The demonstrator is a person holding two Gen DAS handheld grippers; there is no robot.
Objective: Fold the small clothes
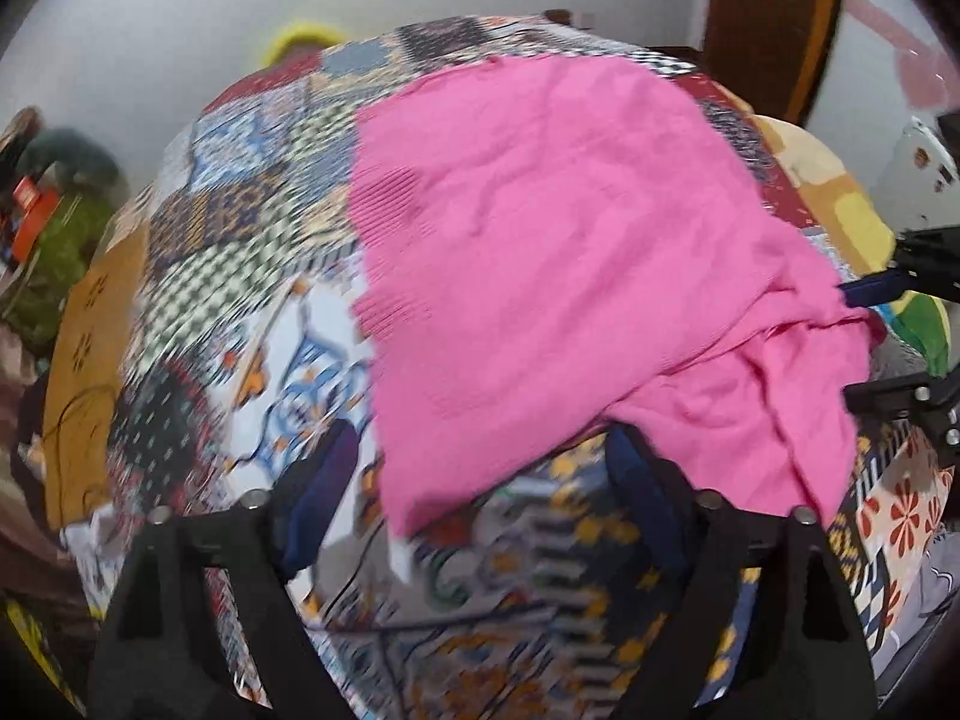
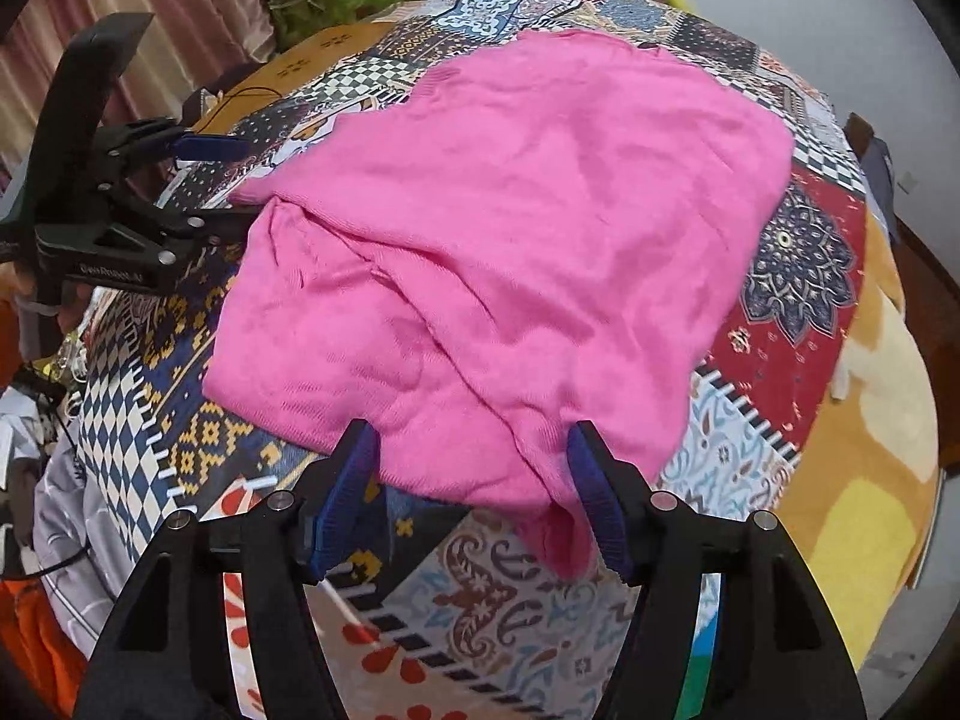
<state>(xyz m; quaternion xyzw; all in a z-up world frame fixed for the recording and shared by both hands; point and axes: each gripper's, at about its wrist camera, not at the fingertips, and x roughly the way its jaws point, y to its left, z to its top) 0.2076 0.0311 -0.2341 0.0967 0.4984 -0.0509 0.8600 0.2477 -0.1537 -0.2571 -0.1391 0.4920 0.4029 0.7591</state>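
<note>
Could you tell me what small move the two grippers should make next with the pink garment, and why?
Probably close the right gripper on the near hem of the pink garment. Both grippers are open, the hem lies between the right one's fingers, and the left gripper also straddles an edge, on the patterned cloth.

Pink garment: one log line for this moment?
pink garment: partly folded on patchwork cloth | left gripper: open | right gripper: open, straddling hem

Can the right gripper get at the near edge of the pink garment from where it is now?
Probably yes. The right gripper is open, and the pink garment's near edge already lies between its fingers, nothing blocking; the left gripper sits off at the far corner.
</note>
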